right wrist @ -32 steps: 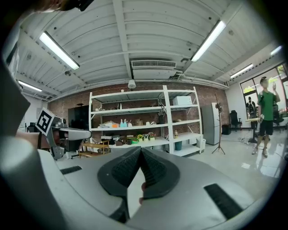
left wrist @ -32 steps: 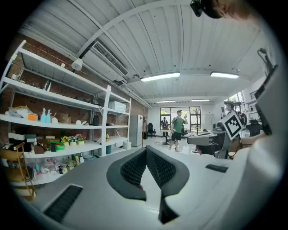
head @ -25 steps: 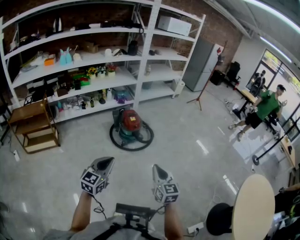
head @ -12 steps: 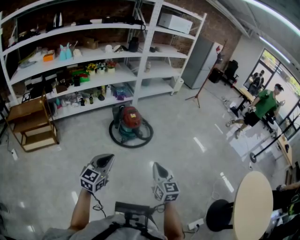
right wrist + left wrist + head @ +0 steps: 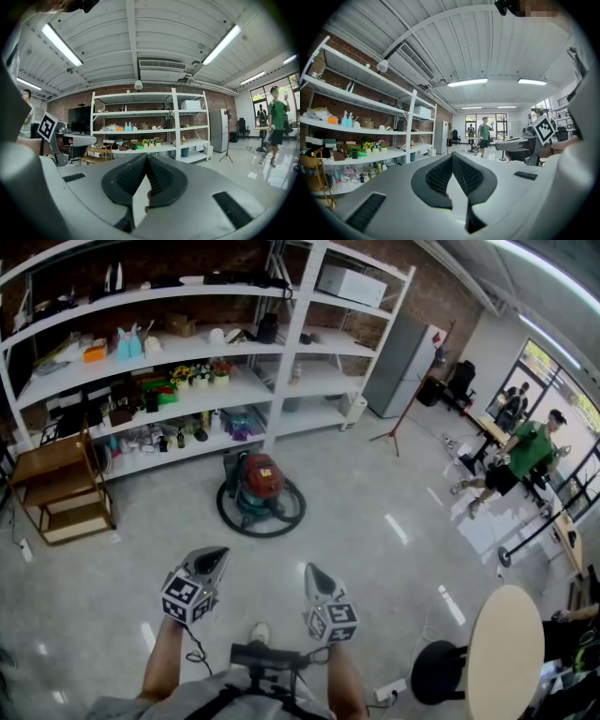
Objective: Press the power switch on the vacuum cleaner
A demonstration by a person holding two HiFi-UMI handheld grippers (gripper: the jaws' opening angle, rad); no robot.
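A red and teal vacuum cleaner (image 5: 261, 486) stands on the grey floor before the white shelving, its black hose (image 5: 228, 518) coiled round it. Its switch is too small to make out. My left gripper (image 5: 213, 562) and right gripper (image 5: 313, 574) are held side by side near the bottom of the head view, well short of the vacuum and pointing toward it. Both have their jaws closed tip to tip with nothing between them. In the left gripper view the left gripper (image 5: 452, 156) points level across the room; the right gripper (image 5: 146, 157) faces the shelves. The vacuum is hidden in both gripper views.
White shelving (image 5: 187, 352) full of small items lines the far wall. A wooden step stool (image 5: 61, 488) stands at left. A round table (image 5: 504, 652) and black stool (image 5: 439, 676) are at lower right. A person in green (image 5: 525, 454) stands far right, and a tripod (image 5: 398, 423) stands by the fridge (image 5: 401, 367).
The view has shifted slightly toward the vacuum, and a shoe now shows at the bottom between the arms. Both grippers stay shut in the same pose.
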